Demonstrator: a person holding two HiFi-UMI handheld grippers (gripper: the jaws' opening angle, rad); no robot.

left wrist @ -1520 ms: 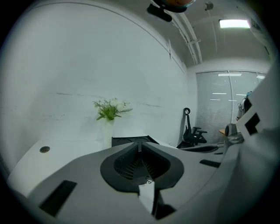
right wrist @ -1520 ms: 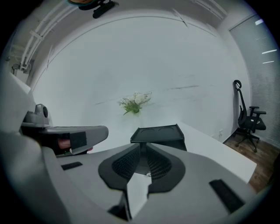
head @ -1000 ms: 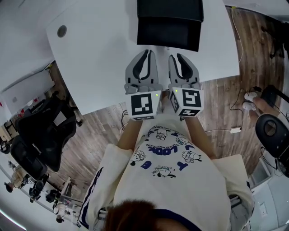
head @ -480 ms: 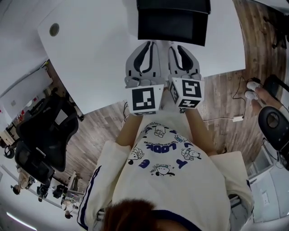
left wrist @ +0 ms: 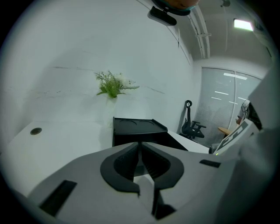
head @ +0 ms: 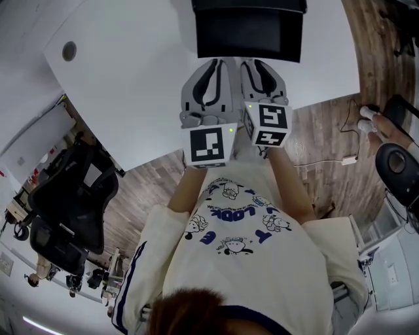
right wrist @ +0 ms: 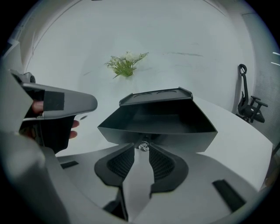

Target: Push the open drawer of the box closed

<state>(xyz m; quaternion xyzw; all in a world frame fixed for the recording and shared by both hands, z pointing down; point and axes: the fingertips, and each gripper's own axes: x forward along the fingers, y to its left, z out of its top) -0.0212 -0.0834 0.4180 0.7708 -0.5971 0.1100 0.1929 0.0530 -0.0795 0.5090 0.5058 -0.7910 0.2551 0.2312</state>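
A black box [head: 250,5] stands at the far middle of the white table [head: 124,78], its drawer [head: 249,38] pulled out toward me. Both grippers lie side by side just in front of it. My right gripper [head: 250,62] is shut, with its tips at the drawer's front wall. In the right gripper view the open drawer [right wrist: 158,124] fills the middle, and a small clear knob [right wrist: 143,146] shows right at the right gripper [right wrist: 142,149] tips. My left gripper [head: 215,62] is shut, beside the drawer's left corner. The left gripper [left wrist: 140,144] view shows the box [left wrist: 135,129] just beyond its tips.
The table has a round cable hole [head: 69,50] at far left. A black office chair [head: 72,196] stands on the wood floor at left. At right there are cables, a round black seat [head: 399,173] and another person's hand [head: 386,127]. A green plant [right wrist: 126,63] hangs on the wall behind.
Both grippers have moved forward across the table toward the box. Their tips now sit at the drawer's front, where a strip of table lay before.
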